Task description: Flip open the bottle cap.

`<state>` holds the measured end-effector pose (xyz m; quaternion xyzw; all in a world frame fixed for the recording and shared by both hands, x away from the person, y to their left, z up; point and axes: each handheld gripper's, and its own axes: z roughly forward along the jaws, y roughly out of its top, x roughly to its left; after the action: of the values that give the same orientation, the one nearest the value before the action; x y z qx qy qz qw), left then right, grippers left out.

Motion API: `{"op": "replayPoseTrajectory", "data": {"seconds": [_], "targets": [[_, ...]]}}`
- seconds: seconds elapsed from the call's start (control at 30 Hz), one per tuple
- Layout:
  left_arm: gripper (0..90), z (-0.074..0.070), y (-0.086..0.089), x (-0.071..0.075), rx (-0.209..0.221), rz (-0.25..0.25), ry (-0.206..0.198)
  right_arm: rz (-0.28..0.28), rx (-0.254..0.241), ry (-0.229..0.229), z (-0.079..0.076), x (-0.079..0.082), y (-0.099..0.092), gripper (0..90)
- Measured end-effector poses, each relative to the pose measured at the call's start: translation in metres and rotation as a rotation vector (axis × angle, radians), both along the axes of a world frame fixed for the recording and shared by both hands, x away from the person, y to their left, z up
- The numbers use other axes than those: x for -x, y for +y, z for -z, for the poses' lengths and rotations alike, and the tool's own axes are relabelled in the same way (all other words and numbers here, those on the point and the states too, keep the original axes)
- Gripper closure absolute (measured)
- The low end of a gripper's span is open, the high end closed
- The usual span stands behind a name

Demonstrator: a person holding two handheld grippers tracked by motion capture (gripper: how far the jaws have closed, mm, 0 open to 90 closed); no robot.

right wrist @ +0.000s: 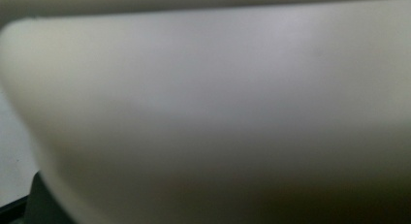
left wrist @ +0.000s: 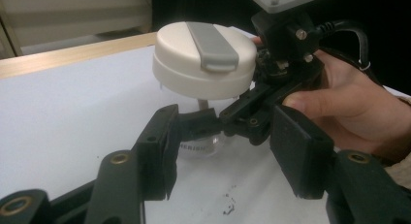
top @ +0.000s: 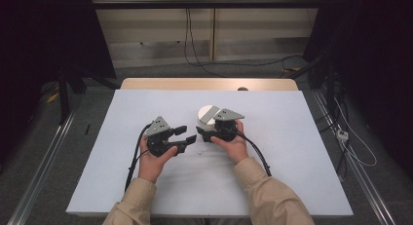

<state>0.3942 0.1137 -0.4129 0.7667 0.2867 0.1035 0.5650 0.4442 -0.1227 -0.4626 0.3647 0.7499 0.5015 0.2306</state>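
Bottle (left wrist: pixel 206 145) handling is at the grip-transfer stage: a small clear container with a wide cream cap (left wrist: pixel 203 59), topped by a grey flip tab (left wrist: pixel 213 44), stands near the middle of the white table (top: pixel 292 176), just in front of the person's right hand (left wrist: pixel 349 103). The right gripper (top: pixel 209 132) reaches in under the cap, its black linkage lying against the clear body in the left gripper view; whether its pads actually press on the body cannot be told, since the cap's blurred cream wall (right wrist: pixel 218 117) sits very close to the lens in the right gripper view. The left gripper (left wrist: pixel 223 156) faces the bottle from the person's left, its fingers (left wrist: pixel 160 151) standing apart on either side of the body and of the right gripper's tip, touching neither as far as can be seen. The step in hand appears to be bringing the second gripper onto the container while the first steadies it, probably so that the cap can be worked. The next move calls for advancing the left gripper squarely, keeping clear of the opposing linkage, and closing on the body or cap without tipping the top-heavy container. Some dark specks (left wrist: pixel 228 204) lie on the table just below it.
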Motion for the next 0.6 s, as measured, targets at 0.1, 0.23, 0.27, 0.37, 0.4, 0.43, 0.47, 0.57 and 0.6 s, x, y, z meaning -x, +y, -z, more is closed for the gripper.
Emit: {"op": "replayPoseTrajectory", "data": {"seconds": [0.1,0.23,0.27,0.37,0.4,0.43,0.47,0.57,0.6], "targets": [[50.1,0.0,-0.003,0.0,-0.006,0.012,-0.001,-0.001,0.001,0.0,0.0,0.0,0.0,18.3],[55.4,-0.001,-0.006,-0.001,-0.002,0.021,0.005,0.0,0.001,0.0,0.0,0.0,0.0,18.3],[58.6,-0.002,-0.008,-0.001,-0.004,0.029,0.008,0.0,0.003,0.0,0.0,0.0,0.0,18.3],[66.0,-0.004,-0.01,-0.002,0.003,0.048,0.015,0.0,0.002,0.001,0.0,0.0,0.0,18.3],[69.8,-0.004,-0.011,-0.002,0.003,0.046,0.013,0.001,0.004,0.0,0.0,0.0,0.0,18.3],[69.8,-0.005,-0.011,-0.003,0.003,0.046,0.012,0.001,0.004,0.0,0.0,0.0,0.0,18.3],[75.5,-0.005,-0.012,-0.005,0.01,0.038,0.026,0.001,0.004,0.0,0.0,0.0,0.0,18.3],[79.1,-0.004,-0.013,-0.007,0.011,0.031,0.04,0.001,0.004,0.0,0.0,0.0,0.0,18.3],[81.9,-0.003,-0.013,-0.008,0.01,0.023,0.049,0.002,0.005,0.0,0.0,0.0,0.0,18.3]]}}
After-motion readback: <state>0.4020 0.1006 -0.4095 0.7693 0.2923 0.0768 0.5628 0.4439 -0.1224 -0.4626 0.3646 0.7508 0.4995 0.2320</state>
